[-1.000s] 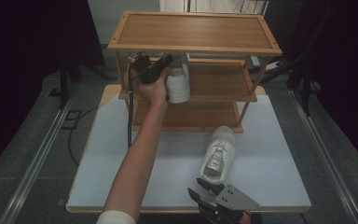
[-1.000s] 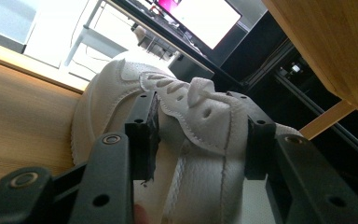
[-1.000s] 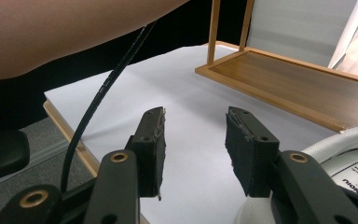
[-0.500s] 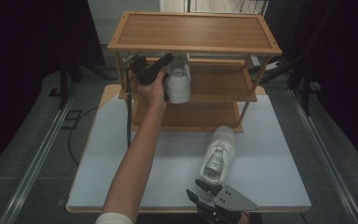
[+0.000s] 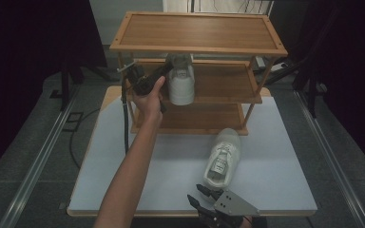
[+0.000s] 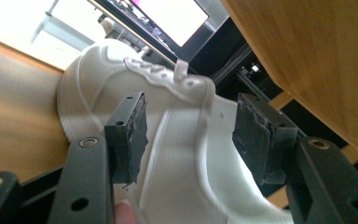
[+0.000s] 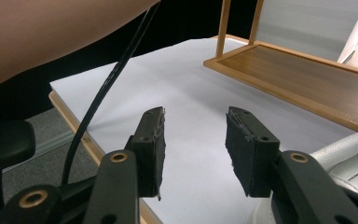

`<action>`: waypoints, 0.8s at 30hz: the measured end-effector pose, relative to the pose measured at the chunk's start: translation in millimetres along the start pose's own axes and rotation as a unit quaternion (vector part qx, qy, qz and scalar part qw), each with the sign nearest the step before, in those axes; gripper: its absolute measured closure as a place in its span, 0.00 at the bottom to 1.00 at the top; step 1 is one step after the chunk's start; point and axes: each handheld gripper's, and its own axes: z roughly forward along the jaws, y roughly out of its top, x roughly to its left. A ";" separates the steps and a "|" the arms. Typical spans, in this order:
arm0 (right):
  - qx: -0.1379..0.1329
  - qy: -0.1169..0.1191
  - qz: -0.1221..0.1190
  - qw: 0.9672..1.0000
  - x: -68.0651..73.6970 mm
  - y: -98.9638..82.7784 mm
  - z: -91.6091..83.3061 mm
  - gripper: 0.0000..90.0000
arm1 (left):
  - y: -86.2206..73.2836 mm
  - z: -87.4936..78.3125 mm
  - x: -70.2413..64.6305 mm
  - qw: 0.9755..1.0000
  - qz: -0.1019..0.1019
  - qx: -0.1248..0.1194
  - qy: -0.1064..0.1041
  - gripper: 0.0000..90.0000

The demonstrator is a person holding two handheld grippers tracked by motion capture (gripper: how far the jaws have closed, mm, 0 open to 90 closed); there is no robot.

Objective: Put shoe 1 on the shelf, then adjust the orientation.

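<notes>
Releasing a white shoe [image 5: 181, 81] onto the rack's [image 5: 197, 47] middle shelf, the left gripper [image 5: 164, 71] has just been opening, pads now clear of it; next, withdrawing cleanly. The right gripper [image 5: 200, 196] waits wide and empty beside the second shoe [image 5: 222, 156] before the rack.

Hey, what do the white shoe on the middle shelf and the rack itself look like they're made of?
The shoe looks like smooth white leather or a synthetic version, with a faint sheen, stitched seams and a ribbed rubbery sole edge; which one I can't tell. The rack looks like bamboo or light wood, with fine straight grain and a satin finish.
</notes>
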 end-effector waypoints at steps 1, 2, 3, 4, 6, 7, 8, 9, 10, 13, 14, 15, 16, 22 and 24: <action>0.000 -0.001 0.000 1.000 -0.5 0.1 0.0 0.63 | -2.5 -7.4 0.4 1.000 -0.003 -0.002 -0.004 0.49; 0.000 -0.001 0.000 1.000 -0.5 0.1 0.0 0.63 | -2.5 -7.4 0.4 1.000 -0.003 -0.002 -0.004 0.49; 0.000 -0.002 0.001 1.000 -0.8 0.2 0.0 0.63 | -3.4 -11.0 0.2 1.000 -0.002 0.001 -0.007 0.49; 0.000 -0.003 0.001 1.000 -1.0 0.3 0.0 0.63 | -4.2 -14.3 0.2 1.000 0.001 0.001 -0.010 0.48; -0.001 -0.004 0.001 1.000 -1.6 0.4 0.4 0.64 | -5.7 -21.2 0.2 1.000 0.004 0.006 -0.013 0.47; -0.001 -0.002 0.003 1.000 -1.7 0.4 0.5 0.64 | -6.8 -24.9 0.1 1.000 0.007 0.007 -0.014 0.47; 0.000 -0.002 0.003 1.000 -1.6 0.4 0.7 0.64 | -8.3 -29.3 0.2 1.000 0.012 0.007 -0.014 0.47; 0.000 -0.003 0.000 1.000 -1.7 0.1 1.1 0.65 | -10.0 -33.6 0.3 1.000 0.015 0.006 -0.015 0.47; 0.001 -0.003 0.001 1.000 -1.5 -0.1 1.5 0.66 | -11.9 -37.1 0.8 1.000 0.018 0.009 -0.018 0.47; 0.013 -0.014 -0.006 1.000 -3.0 -2.8 4.1 0.83 | -18.4 -47.4 2.3 0.999 0.021 0.019 -0.027 0.46; 0.013 -0.014 -0.006 1.000 -3.0 -2.8 4.1 0.83 | -20.4 -51.2 3.0 0.999 0.023 0.019 -0.028 0.46; 0.019 -0.014 -0.006 1.000 -5.1 -3.6 5.3 0.90 | -22.3 -55.1 3.4 0.999 0.024 0.019 -0.029 0.46; 0.019 -0.014 -0.006 1.000 -5.1 -3.6 5.3 0.90 | -23.9 -58.8 4.1 0.999 0.025 0.018 -0.032 0.46; 0.026 -0.033 -0.014 0.999 -7.1 -4.6 6.1 0.99 | -28.2 -77.1 6.2 0.998 0.034 0.019 -0.041 0.43; 0.033 -0.046 -0.031 0.998 -6.3 -5.7 7.5 0.99 | -30.5 -82.9 6.5 0.998 0.038 0.020 -0.043 0.42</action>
